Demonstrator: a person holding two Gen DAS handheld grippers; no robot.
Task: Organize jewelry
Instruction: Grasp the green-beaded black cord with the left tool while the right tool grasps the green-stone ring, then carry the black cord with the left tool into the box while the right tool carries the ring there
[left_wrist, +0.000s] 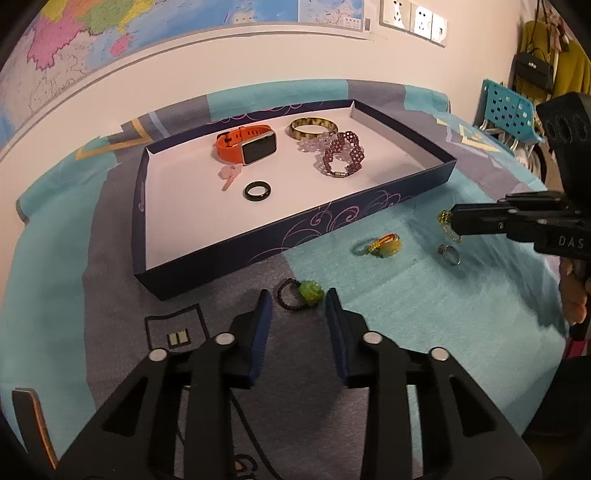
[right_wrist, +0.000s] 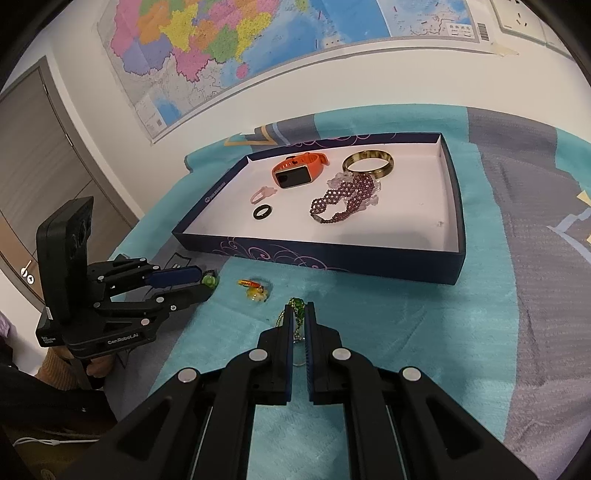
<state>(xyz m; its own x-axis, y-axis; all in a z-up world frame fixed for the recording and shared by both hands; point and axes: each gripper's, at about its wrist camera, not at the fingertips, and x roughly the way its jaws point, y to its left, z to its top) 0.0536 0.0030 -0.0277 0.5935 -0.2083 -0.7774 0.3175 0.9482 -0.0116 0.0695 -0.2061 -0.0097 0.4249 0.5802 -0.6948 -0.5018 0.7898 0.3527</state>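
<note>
While both claws work the loose pieces on the blanket-covered surface (left_wrist: 424, 314), the rest sits sorted.
left claw (left_wrist: 298, 301): jaws apart, astride the green bead ring (left_wrist: 306, 292) lying on the cloth; pads not yet pressing, lined up for a pinch.
right claw (right_wrist: 300, 314): jaws together, clamped on the green-gold chain piece (right_wrist: 294, 306), which pokes out past the tips; likely for carrying to the tray.
tray (right_wrist: 369, 254): shallow open box just beyond both claws, holds orange watch (right_wrist: 295, 173), bangle (right_wrist: 369, 162), purple bead bracelet (right_wrist: 343, 201), black ring (right_wrist: 263, 212), pink piece (right_wrist: 262, 194).
still loose: orange-yellow ring (left_wrist: 380, 244), silver ring (left_wrist: 450, 254), between the claws.
edges: near wall of tray is low but must be cleared.
room: right part of tray floor bare, good drop spot.
</note>
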